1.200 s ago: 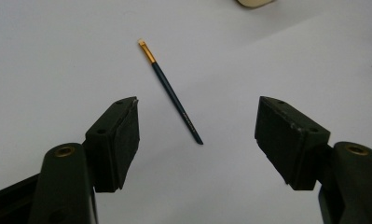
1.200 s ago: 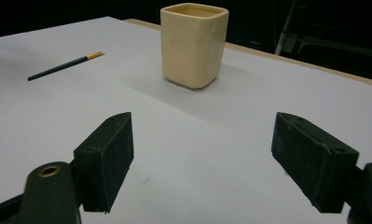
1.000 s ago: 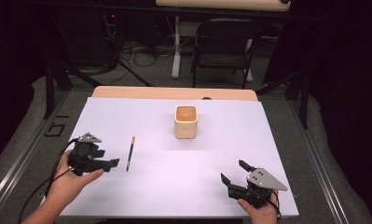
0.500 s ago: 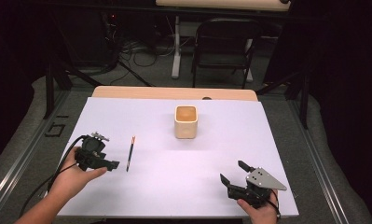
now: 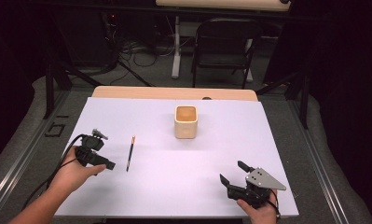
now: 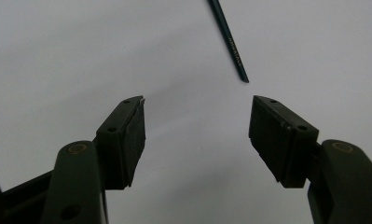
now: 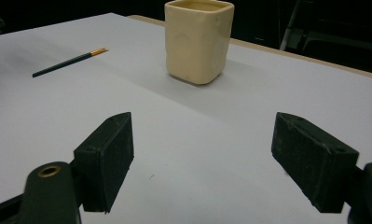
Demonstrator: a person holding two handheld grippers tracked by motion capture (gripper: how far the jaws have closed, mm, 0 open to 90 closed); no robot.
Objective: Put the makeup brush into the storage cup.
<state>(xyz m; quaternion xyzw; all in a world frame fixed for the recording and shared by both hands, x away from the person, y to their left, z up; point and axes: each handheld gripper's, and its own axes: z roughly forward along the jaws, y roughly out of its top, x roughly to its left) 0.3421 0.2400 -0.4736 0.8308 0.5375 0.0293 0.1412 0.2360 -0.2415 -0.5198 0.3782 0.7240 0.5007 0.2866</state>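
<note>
White sheeting covers the table (image 5: 174, 186), with a dark floor, a folding chair (image 5: 223, 49) and loose cables beyond its far edge. Landmark: the cream square cup (image 5: 186, 122), upright on the table's far half. The pencil (image 5: 130, 153) lies flat, well to the cup's left and nearer the person. The left gripper (image 5: 110, 165) sits just left of the pencil's near end; its jaws have just been closing slightly, yet stand apart with nothing between them, the pencil tip (image 6: 243, 79) just ahead of the pads. The right gripper (image 5: 233, 172) rests well apart from the cup, to its near right, released and holding nothing.
</note>
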